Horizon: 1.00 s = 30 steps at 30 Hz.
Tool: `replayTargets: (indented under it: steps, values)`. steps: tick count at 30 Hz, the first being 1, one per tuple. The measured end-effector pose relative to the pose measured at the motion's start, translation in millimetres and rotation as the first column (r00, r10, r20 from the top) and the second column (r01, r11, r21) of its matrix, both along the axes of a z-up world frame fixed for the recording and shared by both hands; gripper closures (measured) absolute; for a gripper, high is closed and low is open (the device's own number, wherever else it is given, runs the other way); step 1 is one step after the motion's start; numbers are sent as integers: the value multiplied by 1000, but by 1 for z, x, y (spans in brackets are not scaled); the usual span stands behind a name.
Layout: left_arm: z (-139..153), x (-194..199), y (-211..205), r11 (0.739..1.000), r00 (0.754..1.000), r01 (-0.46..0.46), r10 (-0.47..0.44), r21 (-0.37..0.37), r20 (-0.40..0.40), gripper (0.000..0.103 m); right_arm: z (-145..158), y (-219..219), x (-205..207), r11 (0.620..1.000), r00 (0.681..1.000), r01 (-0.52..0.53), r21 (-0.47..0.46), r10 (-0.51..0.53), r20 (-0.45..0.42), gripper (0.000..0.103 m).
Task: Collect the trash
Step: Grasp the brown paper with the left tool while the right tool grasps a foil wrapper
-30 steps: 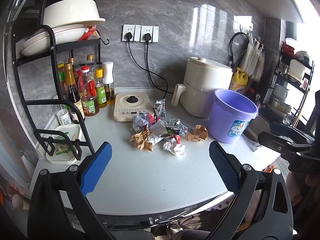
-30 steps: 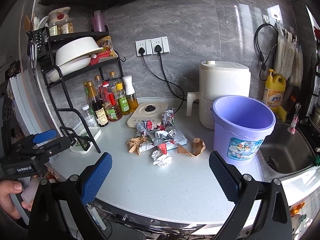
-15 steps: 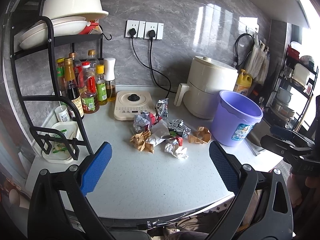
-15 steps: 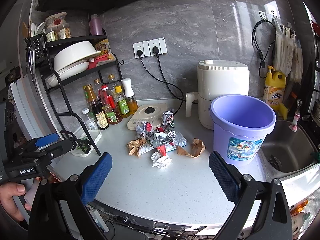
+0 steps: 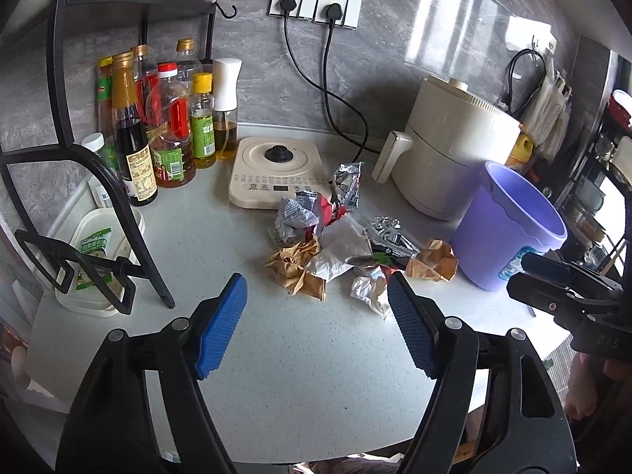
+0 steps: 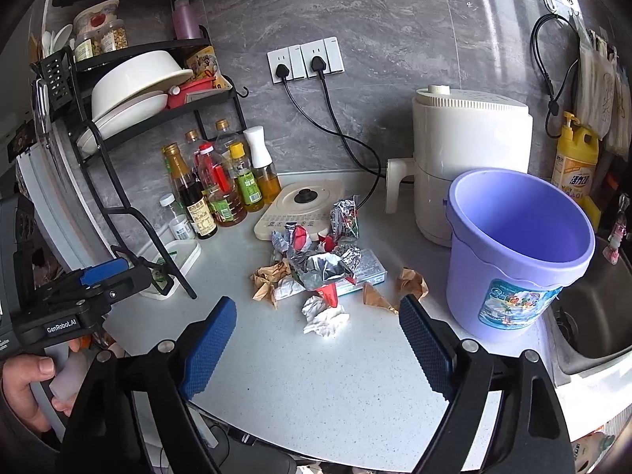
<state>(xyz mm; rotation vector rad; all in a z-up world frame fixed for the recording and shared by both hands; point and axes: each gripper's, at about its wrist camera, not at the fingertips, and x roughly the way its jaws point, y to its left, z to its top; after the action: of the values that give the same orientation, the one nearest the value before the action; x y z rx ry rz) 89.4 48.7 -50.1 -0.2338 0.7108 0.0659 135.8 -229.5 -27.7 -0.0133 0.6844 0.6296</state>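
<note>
A pile of crumpled trash (image 5: 335, 237) (image 6: 316, 264) lies mid-counter: foil wrappers, brown paper, white paper wads, a flat pack. A purple bucket (image 5: 486, 260) (image 6: 466, 276) stands right of it, and what shows of its inside is bare. My left gripper (image 5: 316, 292) hovers low just in front of the pile. Its jaws are closing with nothing pressed between the blue pads; a brown paper wad (image 5: 296, 272) lies just past the tips. My right gripper (image 6: 318, 308) is also closing on nothing, with a white wad (image 6: 324, 318) beyond its tips. Each gripper shows at the other view's edge.
A cream induction cooker (image 5: 272, 173) and a white air fryer (image 5: 446, 158) stand behind the pile. Sauce bottles (image 5: 158, 130), a black rack (image 5: 110, 197) and a white tub (image 5: 94, 252) fill the left. A sink (image 6: 592, 316) lies right of the bucket.
Both grippers have moved forward and lower toward the trash pile, which now looks larger. Their jaws stand narrower than before.
</note>
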Motion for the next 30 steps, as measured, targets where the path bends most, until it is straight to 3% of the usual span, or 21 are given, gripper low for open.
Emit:
replayTargets:
  steps: [5,10,13,21,30]
  values:
    - [-27,29,8,1000,998,-12,10,-25,-56,39,-18,17,28,998,997,-53,-25,51,-60,32]
    - [-51,57,18,998,995,-15,8,-64,-99,52,-33,39,51,992,990,-114,-56,109,-87,33]
    - [-65,74,27,996,993,-27,16,-88,-120,52,-39,56,62,985,987,-151,-87,144,-76,25]
    - [-100,112,40,993,982,-37,14,-116,-187,53,-62,87,107,970,977,-197,-139,183,-110,24]
    - [-130,143,45,988,975,-29,-5,-151,-221,62,-86,112,145,956,967,-225,-190,196,-162,14]
